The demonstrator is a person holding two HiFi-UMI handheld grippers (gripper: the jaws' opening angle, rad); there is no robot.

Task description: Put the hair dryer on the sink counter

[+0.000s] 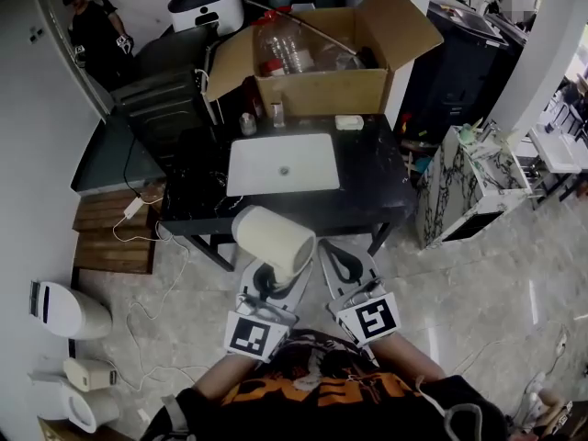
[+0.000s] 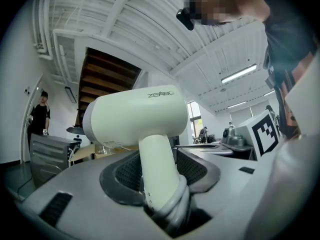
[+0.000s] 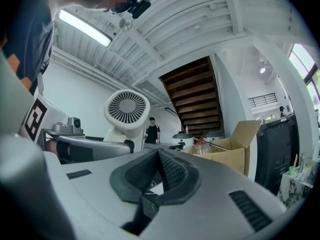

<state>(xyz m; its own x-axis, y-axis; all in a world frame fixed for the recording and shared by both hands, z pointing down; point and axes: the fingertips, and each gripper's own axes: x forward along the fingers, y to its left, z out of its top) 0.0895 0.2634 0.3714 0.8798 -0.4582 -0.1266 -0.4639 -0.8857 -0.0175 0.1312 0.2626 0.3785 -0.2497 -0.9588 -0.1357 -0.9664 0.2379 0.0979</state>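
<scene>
The left tongs [image 1: 273, 281] are clamped on the handle of the cream hair dryer [image 1: 274, 239], held in the air at the near edge of the sink counter [image 1: 367, 186]. The right tongs [image 3: 159, 169] are together and empty. Expect rigid, smooth, barrel-heavy plastic, so grip the handle close under the barrel.

The head camera looks steeply down from above the person's chest, with the tabletop [image 1: 367, 191] toward 12 o'clock. The camera on the left hand-held gripper [image 1: 274, 281] sits right behind its jaws and tilts up at the ceiling [image 2: 150, 29], with the hair dryer [image 2: 135, 116] close and central. The camera on the right hand-held gripper [image 1: 342, 266] is set likewise and catches the dryer at 10 o'clock. All three views share the dryer and a bystander [image 1: 92, 30]. The head and right gripper views share the cardboard box [image 1: 322, 85].
</scene>
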